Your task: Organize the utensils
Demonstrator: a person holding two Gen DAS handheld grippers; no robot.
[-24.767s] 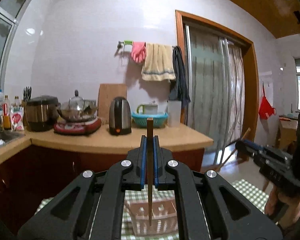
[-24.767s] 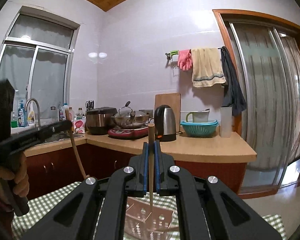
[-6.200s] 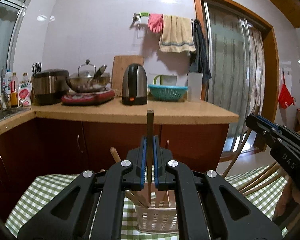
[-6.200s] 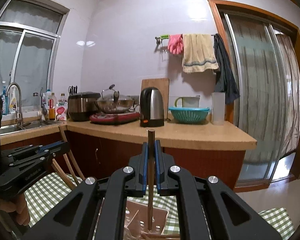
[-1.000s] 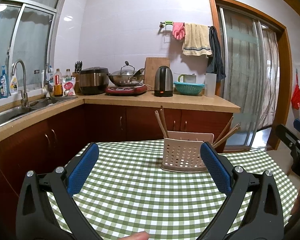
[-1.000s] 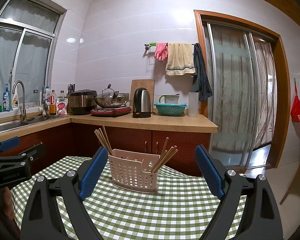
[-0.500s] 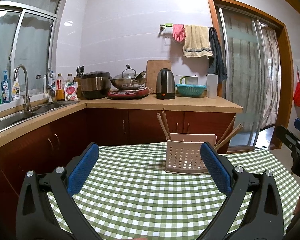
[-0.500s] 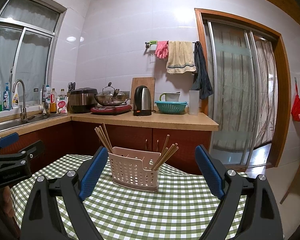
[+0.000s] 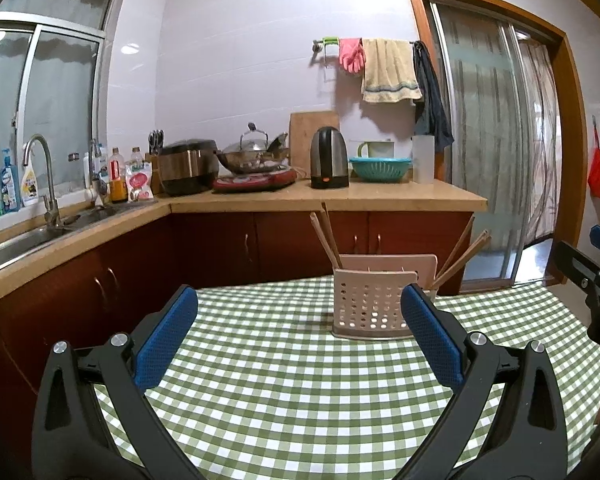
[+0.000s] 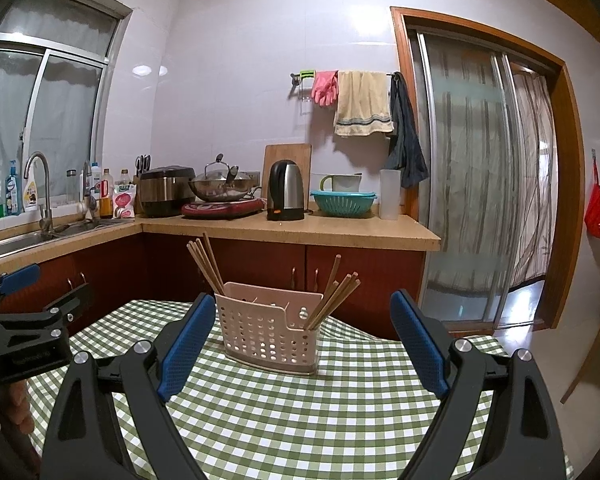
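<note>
On the checked tablecloth (image 10: 340,412) the pink caddy (image 10: 270,334) holds every chopstick (image 10: 332,300) in view, so sorting looks finished. Both the left gripper (image 9: 298,334) and the right gripper (image 10: 300,344) gape wide and empty; next probably just withdraw, though strays may lie unseen

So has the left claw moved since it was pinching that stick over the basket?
Yes. The left claw has backed away: the pink basket, once right beneath it, now stands farther off on the checked cloth.
</note>
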